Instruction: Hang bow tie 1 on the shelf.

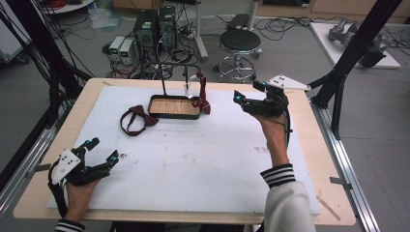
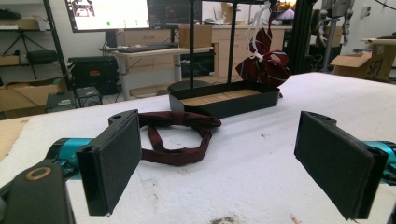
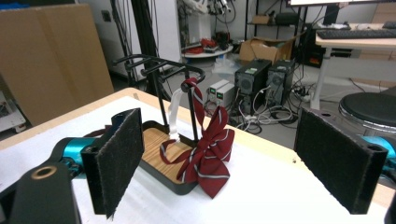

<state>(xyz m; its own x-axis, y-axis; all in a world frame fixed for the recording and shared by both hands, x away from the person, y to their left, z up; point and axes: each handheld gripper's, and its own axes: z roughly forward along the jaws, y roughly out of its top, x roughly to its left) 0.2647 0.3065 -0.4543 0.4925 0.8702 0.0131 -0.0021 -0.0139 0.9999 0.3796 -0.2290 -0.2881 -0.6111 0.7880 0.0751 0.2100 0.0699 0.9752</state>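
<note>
Striped bow tie (image 3: 210,161) hangs on rack (image 3: 161,65); plain bow tie (image 1: 138,120) lies flat.

Two bow ties (image 1: 138,120) (image 1: 201,94) (one striped), one stand (image 1: 175,106).

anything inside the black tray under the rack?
The black oblong tray shows a bare wood-grain floor; the black rack's posts rise from it. The striped maroon bow tie hangs from the rack over the tray's rim and covers that corner, so what lies under it cannot be seen.
</note>
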